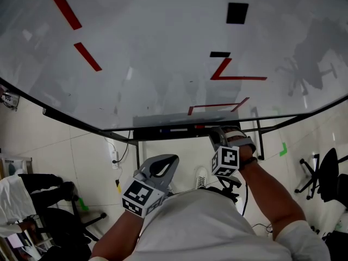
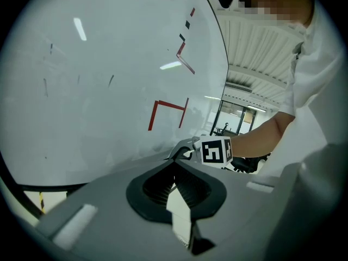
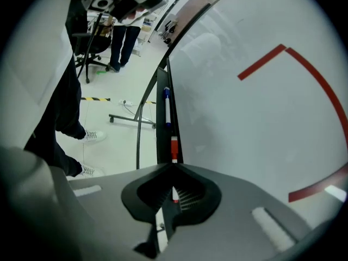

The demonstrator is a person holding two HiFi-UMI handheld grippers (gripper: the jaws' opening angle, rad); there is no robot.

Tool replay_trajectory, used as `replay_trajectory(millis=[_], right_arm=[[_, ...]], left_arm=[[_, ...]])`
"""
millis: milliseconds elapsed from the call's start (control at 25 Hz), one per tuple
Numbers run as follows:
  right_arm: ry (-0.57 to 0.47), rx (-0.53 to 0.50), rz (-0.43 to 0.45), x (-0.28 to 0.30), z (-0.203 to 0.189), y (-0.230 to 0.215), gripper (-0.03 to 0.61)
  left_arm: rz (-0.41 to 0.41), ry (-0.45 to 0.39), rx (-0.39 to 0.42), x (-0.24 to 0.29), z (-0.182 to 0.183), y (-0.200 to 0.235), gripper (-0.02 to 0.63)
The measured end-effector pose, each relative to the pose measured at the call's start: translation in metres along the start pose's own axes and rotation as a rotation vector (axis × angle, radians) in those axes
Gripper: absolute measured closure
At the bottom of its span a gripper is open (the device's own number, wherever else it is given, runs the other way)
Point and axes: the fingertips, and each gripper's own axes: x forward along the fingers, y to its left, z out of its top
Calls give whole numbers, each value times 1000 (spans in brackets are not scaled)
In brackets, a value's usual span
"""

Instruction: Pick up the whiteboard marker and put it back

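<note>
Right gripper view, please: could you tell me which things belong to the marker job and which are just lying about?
In the job: red marker, whiteboard tray, right tongs.
Lying about: blue marker, office chair.

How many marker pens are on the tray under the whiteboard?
2. A red-banded white marker lies on the black tray at the tips of the right gripper; a blue-capped white marker lies farther along. Others may be hidden.
</note>
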Motion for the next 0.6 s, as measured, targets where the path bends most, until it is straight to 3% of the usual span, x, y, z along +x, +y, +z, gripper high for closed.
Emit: replay_trajectory(millis=[80, 240, 320, 600], right_arm=[[-46, 106, 31, -5, 4, 2, 577], [-176, 435, 127, -29, 18, 4, 577], [-222, 537, 144, -42, 24, 3, 577], [-258, 558, 110, -69, 37, 2, 577]], left_arm=[[2, -2, -2, 0, 0, 1, 597], [5, -14, -10, 1, 3, 1, 597], [-2, -16, -8, 1, 4, 0, 597], [-27, -19, -3, 7, 9, -4, 597]])
